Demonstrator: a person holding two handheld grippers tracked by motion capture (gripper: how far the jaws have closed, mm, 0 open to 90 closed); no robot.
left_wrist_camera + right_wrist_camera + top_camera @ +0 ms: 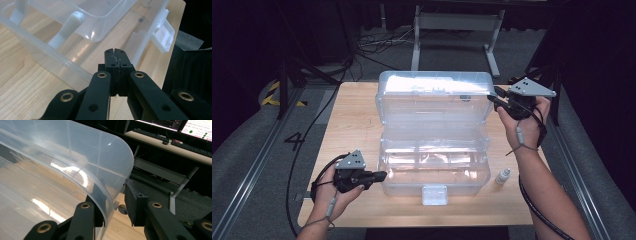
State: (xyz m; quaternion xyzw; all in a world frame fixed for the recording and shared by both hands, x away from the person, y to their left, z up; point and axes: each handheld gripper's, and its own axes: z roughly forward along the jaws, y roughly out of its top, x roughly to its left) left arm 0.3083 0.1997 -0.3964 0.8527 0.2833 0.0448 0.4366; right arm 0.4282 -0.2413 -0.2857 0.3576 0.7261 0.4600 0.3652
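The clear plastic storage box [434, 172] is sitting in the middle of the wooden tabletop [352, 125], and its hinged lid [434, 97] is standing open, leaning back behind the base. You are working at that lid's right edge: the right gripper [493, 100] is straddling the curved rim [112, 182], one jaw inside the wall and one outside, with the outer pad standing clear of the plastic, so the jaws are partly open and I judge they are not yet pinching anything. The left gripper [379, 175] is resting at the base's left front corner [82, 75] with its jaws pressed fully together and nothing between them, seemingly steadying the box.

The box looks light, thin-walled and slick, so I expect it will be sliding on the wood if you push the lid without bracing the base. The walls are likely flexing under a hard squeeze; taking the lid by its thickened rim near the corner seems the safest hold.

A white front latch [434, 194] is hanging off the near wall, and a small dropper bottle [503, 177] is standing just right of the base, close enough to knock over.
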